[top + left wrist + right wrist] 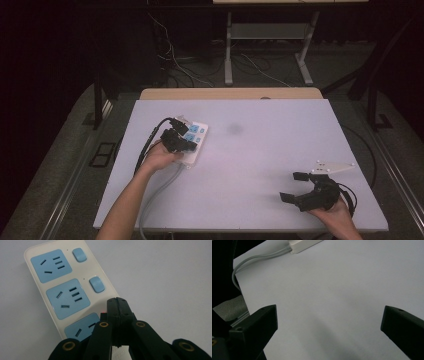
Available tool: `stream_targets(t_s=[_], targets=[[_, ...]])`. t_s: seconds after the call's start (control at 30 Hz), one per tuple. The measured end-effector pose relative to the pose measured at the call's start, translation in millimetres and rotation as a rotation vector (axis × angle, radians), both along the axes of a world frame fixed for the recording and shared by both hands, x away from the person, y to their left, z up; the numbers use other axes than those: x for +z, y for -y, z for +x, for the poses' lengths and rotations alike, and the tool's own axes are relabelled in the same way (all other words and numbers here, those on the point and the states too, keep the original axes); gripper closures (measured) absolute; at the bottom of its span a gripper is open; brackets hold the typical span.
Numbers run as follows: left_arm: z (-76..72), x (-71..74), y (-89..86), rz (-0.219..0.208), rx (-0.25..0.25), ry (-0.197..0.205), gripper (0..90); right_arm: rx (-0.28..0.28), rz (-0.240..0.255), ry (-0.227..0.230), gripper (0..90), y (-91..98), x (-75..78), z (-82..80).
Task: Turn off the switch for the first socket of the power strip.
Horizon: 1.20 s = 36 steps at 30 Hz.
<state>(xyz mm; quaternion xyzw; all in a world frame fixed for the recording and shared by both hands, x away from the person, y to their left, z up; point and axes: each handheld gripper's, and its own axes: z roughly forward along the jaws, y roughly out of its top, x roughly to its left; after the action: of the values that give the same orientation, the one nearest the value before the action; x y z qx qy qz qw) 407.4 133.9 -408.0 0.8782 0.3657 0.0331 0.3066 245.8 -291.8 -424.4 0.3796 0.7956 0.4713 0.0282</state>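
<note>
A white power strip [196,136] with blue sockets [68,298] and blue rocker switches [97,284] lies on the left part of the white table [260,160]. My left gripper [187,145] is shut, its jaws pressed together with nothing between them. Its tips [117,301] rest over the spot of the third switch, hiding it, and a small red light [103,312] glows beside them. My right gripper [293,186] stands open low over the table's front right, well away from the strip, with nothing between its fingers [262,322]. The strip's near end [303,245] lies far ahead of it.
The strip's grey cable [160,192] runs off the table's front edge, and it shows as the grey cable [254,261] at the upper left of the right gripper view. A faint dark smudge [234,129] marks the table top. Beyond the table are a desk frame and loose wires on the floor [240,65].
</note>
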Motion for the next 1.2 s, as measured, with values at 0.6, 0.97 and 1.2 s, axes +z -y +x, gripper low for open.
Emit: stream_targets(t_s=[0.6,0.97,1.2], targets=[[-4.8,13.1,-5.7,0.012,0.017,0.060,89.5,-0.013,0.006,0.006,0.6,3.3,0.8,0.1],[-11.7,27.0,-16.1,-0.020,0.036,0.103,89.2,-0.013,0.005,0.006,0.6,2.7,1.0,-0.1],[-19.9,36.0,-21.1,-0.042,0.043,0.127,87.9,-0.012,0.005,0.010,0.6,2.3,2.0,-0.6]])
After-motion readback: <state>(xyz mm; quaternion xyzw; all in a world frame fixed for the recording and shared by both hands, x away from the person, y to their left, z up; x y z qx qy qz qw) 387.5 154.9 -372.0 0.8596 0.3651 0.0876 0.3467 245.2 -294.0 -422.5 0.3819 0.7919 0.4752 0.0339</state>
